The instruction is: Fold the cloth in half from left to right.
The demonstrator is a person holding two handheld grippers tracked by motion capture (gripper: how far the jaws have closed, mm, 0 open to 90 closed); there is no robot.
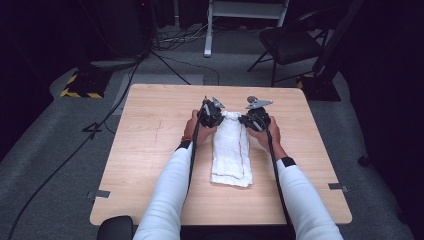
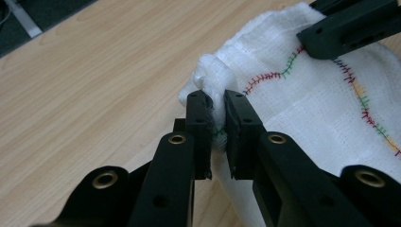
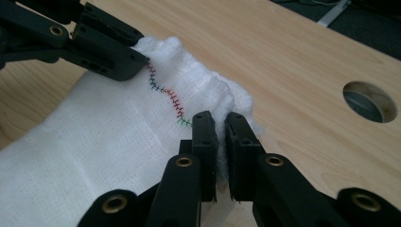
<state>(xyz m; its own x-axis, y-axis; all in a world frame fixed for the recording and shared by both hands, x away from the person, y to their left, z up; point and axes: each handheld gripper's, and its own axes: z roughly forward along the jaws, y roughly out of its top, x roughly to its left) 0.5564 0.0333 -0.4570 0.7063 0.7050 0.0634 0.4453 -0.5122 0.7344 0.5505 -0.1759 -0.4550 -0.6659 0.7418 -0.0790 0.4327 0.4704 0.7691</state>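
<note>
Two black two-jaw grippers were clamped on the far end of a white woven cloth with multicoloured stitching (image 1: 230,150), one at each far corner. Left gripper (image 1: 215,118) sat at the cloth's far-left corner, right gripper (image 1: 251,119) at the far-right corner, with the far edge bunched between them.

Left gripper view: jaws nearly together, a wad of the cloth's corner (image 2: 215,101) pinched between the pads. Stitch line ran red, green and orange across the fabric. The other gripper's jaws bit the cloth at upper right of that view.

Right gripper view: same picture mirrored. Jaws narrow, a fold of cloth edge (image 3: 222,101) squeezed between the pads, fabric puffed up above the tips. The left gripper's jaws gripped the cloth at upper left. A round hole in the tabletop (image 3: 370,100) sat off to the right, well apart from the cloth.

High view: cloth lay folded into a long strip down the middle of the light wooden square table (image 1: 150,150), near end flat on the wood, far end gathered at the grippers. Both forearms wore white sleeves (image 1: 167,195). A dark chair (image 1: 290,45) stood on the floor beyond the table.
</note>
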